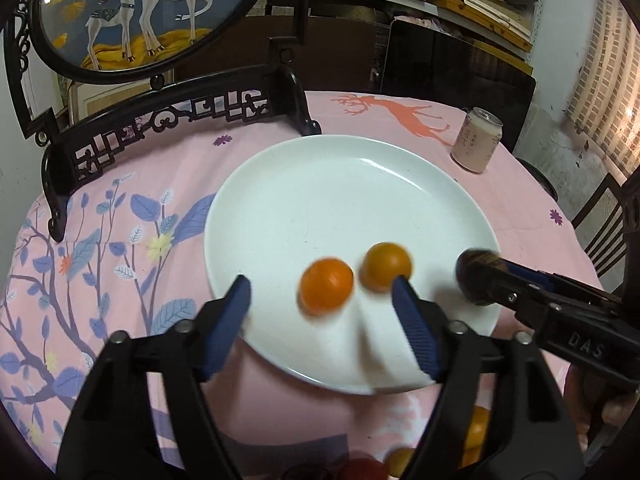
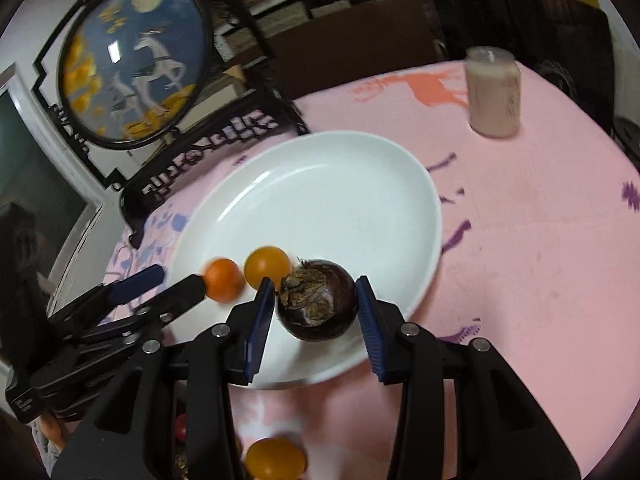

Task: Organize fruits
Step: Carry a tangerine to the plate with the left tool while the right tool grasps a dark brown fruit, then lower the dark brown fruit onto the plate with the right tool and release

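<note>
On the white plate (image 2: 340,184) two orange fruits (image 1: 326,286) sit at its near edge; your right tool (image 2: 316,300) grips the dark fruit (image 2: 318,306) just above that edge; your left tool (image 1: 322,312) gapes empty; more fruit (image 2: 275,458) waits below the plate.

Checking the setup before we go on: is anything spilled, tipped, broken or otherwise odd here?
Nothing looks spilled or broken. The can stands upright on the cloth, and the plate sits flat with two orange fruits. The dark fruit between the right gripper fingers has a rough, dried patch, likely just its stem end.
</note>
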The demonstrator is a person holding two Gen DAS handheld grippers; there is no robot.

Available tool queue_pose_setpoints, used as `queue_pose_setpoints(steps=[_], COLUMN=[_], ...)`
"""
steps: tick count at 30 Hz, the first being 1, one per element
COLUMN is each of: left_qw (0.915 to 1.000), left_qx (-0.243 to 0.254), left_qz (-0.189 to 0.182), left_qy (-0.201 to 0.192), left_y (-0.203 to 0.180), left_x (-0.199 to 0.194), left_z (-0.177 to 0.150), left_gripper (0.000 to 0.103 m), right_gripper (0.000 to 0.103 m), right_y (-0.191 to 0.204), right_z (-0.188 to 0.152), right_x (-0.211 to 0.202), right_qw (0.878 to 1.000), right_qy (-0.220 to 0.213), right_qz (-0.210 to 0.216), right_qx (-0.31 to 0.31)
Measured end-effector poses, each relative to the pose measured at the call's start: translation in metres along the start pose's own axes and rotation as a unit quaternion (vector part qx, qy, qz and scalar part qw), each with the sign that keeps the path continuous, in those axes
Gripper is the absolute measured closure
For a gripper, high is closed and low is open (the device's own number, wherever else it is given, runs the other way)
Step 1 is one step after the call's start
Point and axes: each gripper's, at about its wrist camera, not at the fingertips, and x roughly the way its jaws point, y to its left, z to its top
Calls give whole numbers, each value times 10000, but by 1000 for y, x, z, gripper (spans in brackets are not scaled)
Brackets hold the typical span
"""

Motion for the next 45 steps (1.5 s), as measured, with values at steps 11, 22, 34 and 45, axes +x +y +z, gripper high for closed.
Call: queue_pose_setpoints(steps=[11, 22, 34, 45], left_qw=[9997, 9995, 9987, 9981], left_qx=[10, -151, 134, 515], left_qz=[106, 42, 482, -274], left_qy=[-202, -258, 30, 221], left_y=[10, 30, 27, 16], left_x=[-25, -71, -61, -54], left_z=[-20, -73, -107, -111], left_gripper=[11, 6, 3, 59], right_gripper=[7, 2, 8, 20], right_y=[11, 47, 22, 20], right_z=[-20, -96, -104, -106], right_x=[-50, -96, -105, -96], right_qw=[9964, 9761, 9898, 9918], right_qy=[-676, -1121, -912, -679], right_qz=[66, -211, 22, 9], right_qx=[-506, -1851, -1098, -1085])
